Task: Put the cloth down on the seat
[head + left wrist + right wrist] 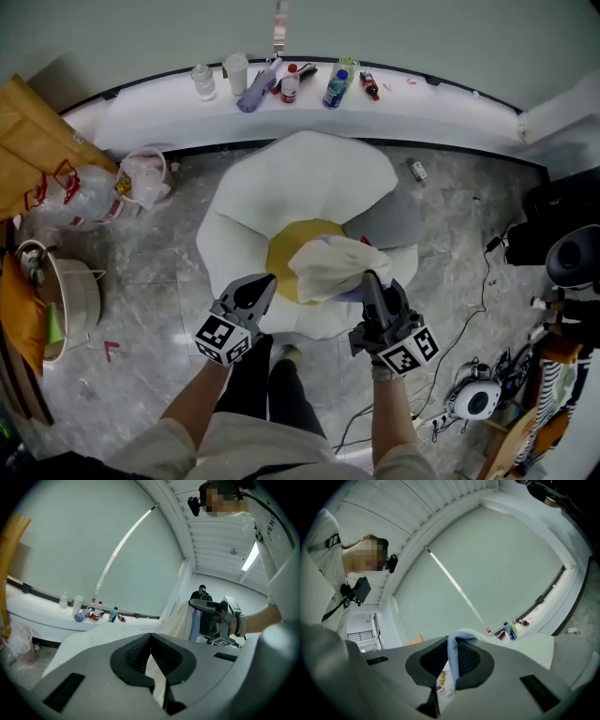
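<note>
Cloth (pixel 328 267), cream with a pale blue fold (pixel 452 654), is pinched tight between the closed jaws of the right gripper (pixel 368 279) and hangs bunched over the yellow centre (pixel 281 251) of the seat (pixel 309 173), towards its near right edge. Whether it touches the cushion cannot be told. The left gripper (pixel 265 281) hovers just beside it at the seat's near edge, jaws together on nothing. The seat is white and petal-shaped and stands on a grey marbled floor (pixel 159 272). Behind its far edge a white ledge (pixel 141 108) runs along the pale wall and carries a clear bottle (pixel 202 82), a cup (pixel 235 72) and a blue-labelled bottle (pixel 337 87). Plastic bags (pixel 89 192) lie to the left, and cables (pixel 469 314) to the right.
</note>
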